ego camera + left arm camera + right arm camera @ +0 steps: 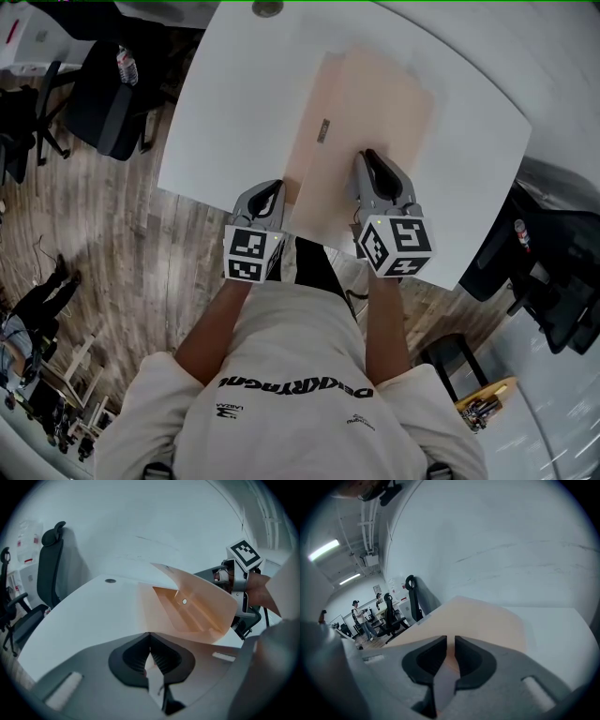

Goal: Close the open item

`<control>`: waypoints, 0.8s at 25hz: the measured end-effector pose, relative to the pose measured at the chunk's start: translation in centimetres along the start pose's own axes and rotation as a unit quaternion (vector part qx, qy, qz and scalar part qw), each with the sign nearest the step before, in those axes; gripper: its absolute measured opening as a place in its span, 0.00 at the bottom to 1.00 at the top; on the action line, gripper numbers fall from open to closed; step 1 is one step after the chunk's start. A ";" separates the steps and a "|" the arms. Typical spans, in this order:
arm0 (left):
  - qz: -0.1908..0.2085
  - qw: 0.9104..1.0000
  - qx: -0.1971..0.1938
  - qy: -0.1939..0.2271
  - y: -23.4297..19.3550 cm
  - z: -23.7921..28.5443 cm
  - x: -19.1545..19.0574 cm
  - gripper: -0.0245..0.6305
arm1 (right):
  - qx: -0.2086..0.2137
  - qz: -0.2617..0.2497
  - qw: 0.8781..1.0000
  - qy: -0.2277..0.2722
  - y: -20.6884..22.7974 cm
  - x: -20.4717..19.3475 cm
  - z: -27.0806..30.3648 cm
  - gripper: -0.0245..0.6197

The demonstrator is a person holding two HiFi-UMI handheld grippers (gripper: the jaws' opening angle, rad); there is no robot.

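A peach folder (pixel 370 112) lies on the white table (pixel 225 103) with its cover raised off the lower leaf. In the left gripper view the lifted cover (pixel 206 595) curls up over the inner pocket, where a small snap (pixel 184 601) shows. My right gripper (pixel 371 161) is shut on that cover (pixel 483 620), and the peach sheet runs between its jaws (pixel 450 644). My left gripper (pixel 275 193) sits at the folder's near left corner. It is shut (pixel 150 639), with a thin sliver of the folder's edge between the jaws.
The table's near edge runs just under both grippers. A cable grommet (pixel 267 8) sits at the table's far side. Black office chairs stand to the left (pixel 112 94) and right (pixel 553 272). People (pixel 361 620) stand far off in the room.
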State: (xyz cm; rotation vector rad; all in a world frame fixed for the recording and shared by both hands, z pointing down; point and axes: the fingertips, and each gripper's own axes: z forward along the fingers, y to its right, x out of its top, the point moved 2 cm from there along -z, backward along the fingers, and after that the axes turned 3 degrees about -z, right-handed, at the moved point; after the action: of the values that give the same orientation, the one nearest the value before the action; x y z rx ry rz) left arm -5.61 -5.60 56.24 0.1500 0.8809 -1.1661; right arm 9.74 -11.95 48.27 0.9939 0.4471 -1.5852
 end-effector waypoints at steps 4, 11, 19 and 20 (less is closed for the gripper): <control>-0.012 1.000 -0.017 -0.001 0.2 -0.1 0.0 0.05 | 0.003 -0.004 1.000 -0.004 -0.3 -0.2 0.4 0.11; -0.025 0.999 -0.037 -0.009 0.1 -0.1 0.1 0.05 | 0.005 -0.007 1.000 -0.014 -0.5 -0.5 1.0 0.11; -0.045 0.997 -0.064 -0.019 -0.2 0.0 0.0 0.05 | 0.004 -0.012 1.000 -0.025 -0.9 -1.2 1.9 0.12; -0.050 0.996 -0.070 -0.021 -0.2 0.1 0.0 0.05 | 0.005 -0.013 1.000 -0.026 -0.9 -1.3 2.0 0.12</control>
State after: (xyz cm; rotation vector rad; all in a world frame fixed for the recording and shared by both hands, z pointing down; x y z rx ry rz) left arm -5.78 -5.76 56.33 -0.0330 0.9380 -1.1926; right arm 8.17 -12.38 50.20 0.9548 0.4179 -1.6353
